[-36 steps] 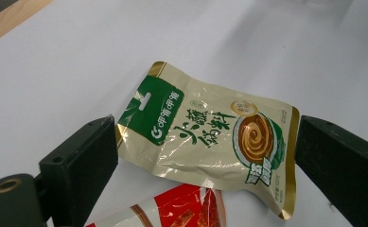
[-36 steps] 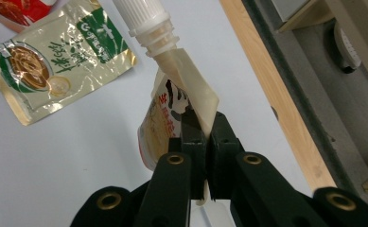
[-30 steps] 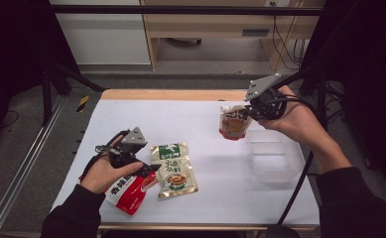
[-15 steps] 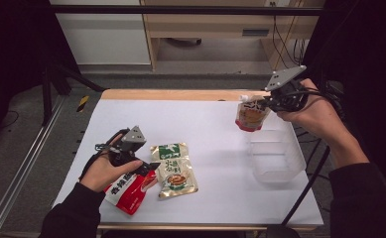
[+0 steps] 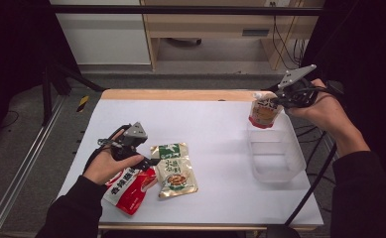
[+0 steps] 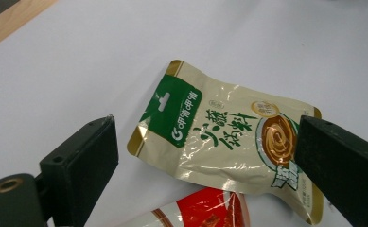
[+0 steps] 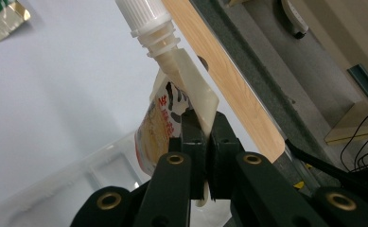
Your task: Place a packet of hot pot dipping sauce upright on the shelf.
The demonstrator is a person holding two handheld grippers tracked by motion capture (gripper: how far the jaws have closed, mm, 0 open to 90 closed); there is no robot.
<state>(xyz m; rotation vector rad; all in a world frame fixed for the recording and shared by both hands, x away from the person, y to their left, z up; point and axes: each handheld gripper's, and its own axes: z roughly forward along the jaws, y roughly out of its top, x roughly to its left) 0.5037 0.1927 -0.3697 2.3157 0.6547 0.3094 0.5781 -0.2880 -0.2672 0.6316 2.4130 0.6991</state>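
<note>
Status: R gripper point(image 5: 279, 99) is clamped on the spout pouch point(image 5: 264, 110), pinching the top seam just under the white cap point(image 7: 143, 19). Pouch hangs free in the air, over the far rim of the clear bin point(image 5: 276, 157), not in it yet. Bin looks empty as far as I can see. So pick looks done, drop pending; I'd call it roughly a third through if all three packs go in the bin.

Left to do: two packs on the table point(image 5: 215, 124), both well left of the bin. Beige sachet point(image 5: 173, 170) lies flat, green header pointing to the far side. Red pack point(image 5: 130, 186) sits just beside it on the side away from the bin, partly under the L hand point(image 5: 112, 166).

Poses:
- R hand point(image 5: 324, 111) is raised beyond the bin's far-right corner, forearm coming in along the bin's right side. Gripper points back toward the table centre, roughly level; pouch dangles below the jaws, cap end up and tilted.
- L gripper point(image 5: 148, 159) is low over the table, far left of the bin, aimed at the beige sachet. Jaws wide apart, nothing between the pads; the left gripper view has the sachet framed between them, untouched. Looks staged for the next pick.

Risk guess: seam grip is thin, pouch may swing on release.
</note>
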